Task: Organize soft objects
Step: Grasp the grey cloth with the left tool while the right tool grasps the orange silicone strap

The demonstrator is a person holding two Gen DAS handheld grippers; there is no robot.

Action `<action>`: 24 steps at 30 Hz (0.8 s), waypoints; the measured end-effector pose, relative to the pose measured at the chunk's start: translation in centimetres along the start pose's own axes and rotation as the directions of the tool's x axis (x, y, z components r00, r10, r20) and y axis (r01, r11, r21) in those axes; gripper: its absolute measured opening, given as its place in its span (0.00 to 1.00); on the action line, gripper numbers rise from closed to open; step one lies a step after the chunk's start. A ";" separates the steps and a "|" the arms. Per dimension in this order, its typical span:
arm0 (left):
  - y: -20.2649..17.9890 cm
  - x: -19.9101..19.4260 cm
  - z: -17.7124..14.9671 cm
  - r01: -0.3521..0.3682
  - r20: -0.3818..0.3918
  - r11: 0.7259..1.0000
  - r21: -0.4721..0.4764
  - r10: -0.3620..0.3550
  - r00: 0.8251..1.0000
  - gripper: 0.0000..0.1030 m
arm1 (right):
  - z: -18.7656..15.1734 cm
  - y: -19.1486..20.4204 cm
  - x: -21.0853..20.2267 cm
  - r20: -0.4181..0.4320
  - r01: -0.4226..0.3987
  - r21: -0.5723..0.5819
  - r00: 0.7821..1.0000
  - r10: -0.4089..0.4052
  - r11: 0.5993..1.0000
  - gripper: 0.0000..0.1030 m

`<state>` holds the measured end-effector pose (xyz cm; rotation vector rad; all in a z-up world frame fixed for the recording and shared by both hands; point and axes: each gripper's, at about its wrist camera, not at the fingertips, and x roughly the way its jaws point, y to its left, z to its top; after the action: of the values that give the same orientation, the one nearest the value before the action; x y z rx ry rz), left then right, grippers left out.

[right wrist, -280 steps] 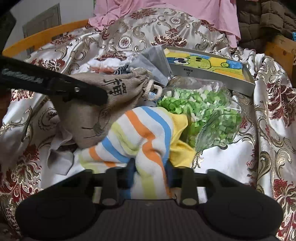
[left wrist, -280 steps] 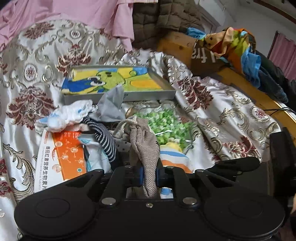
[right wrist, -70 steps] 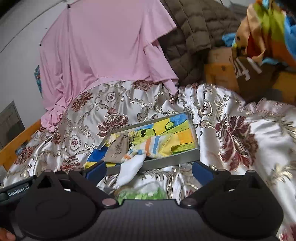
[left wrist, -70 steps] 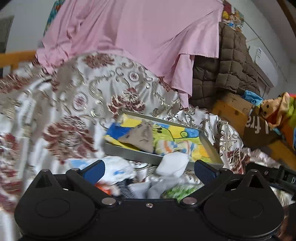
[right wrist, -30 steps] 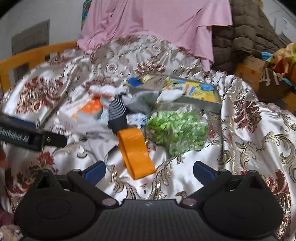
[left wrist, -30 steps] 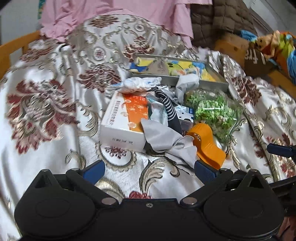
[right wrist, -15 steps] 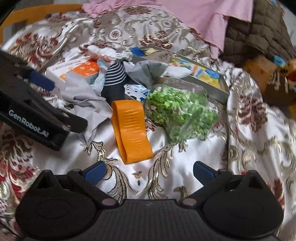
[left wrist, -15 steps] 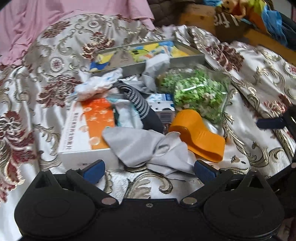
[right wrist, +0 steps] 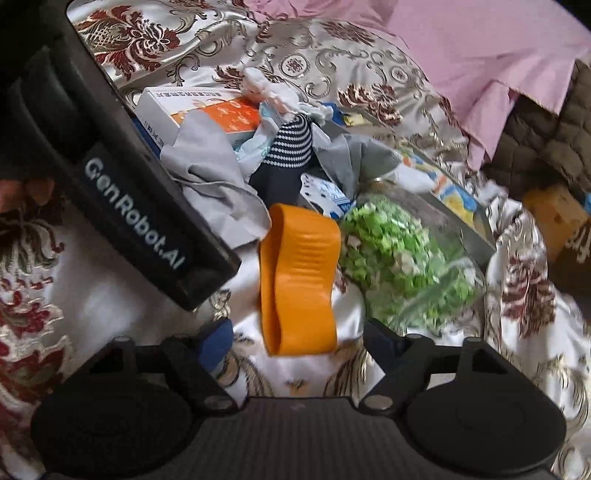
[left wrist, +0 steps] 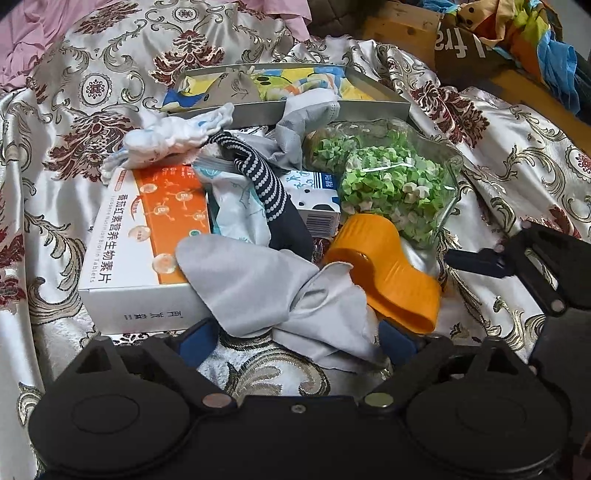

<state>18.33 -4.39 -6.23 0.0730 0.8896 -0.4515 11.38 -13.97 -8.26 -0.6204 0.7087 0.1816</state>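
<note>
My left gripper hangs low over a crumpled grey cloth. The cloth lies between its closing jaws, and the blue pads stand at its edges without pressing. My right gripper is closing too, with the near end of an orange rubber band between its jaws, untouched. Behind lie a navy dotted sock, a white-and-blue sock and a grey sock. The metal tray at the back holds a beige pouch and a striped sock.
An orange-and-white box, a small printed box and a bag of green paper stars sit in the pile on the patterned bedspread. The left tool's black housing crosses the right view. A wooden bed frame runs behind.
Both grippers have dropped closer to the pile and their jaws have narrowed. The right view has rolled, and the left tool now looms larger in it.
</note>
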 end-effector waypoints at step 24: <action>0.4 -0.1 0.1 0.053 0.001 0.991 -0.119 -0.053 0.999 0.67 | 0.7 0.1 2.3 0.020 0.025 -0.015 0.999 -0.025 1.000 0.58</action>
<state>18.51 -3.99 -6.15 -0.0595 0.9208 -0.4468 13.51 -13.59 -9.42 -0.6408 0.6804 0.1696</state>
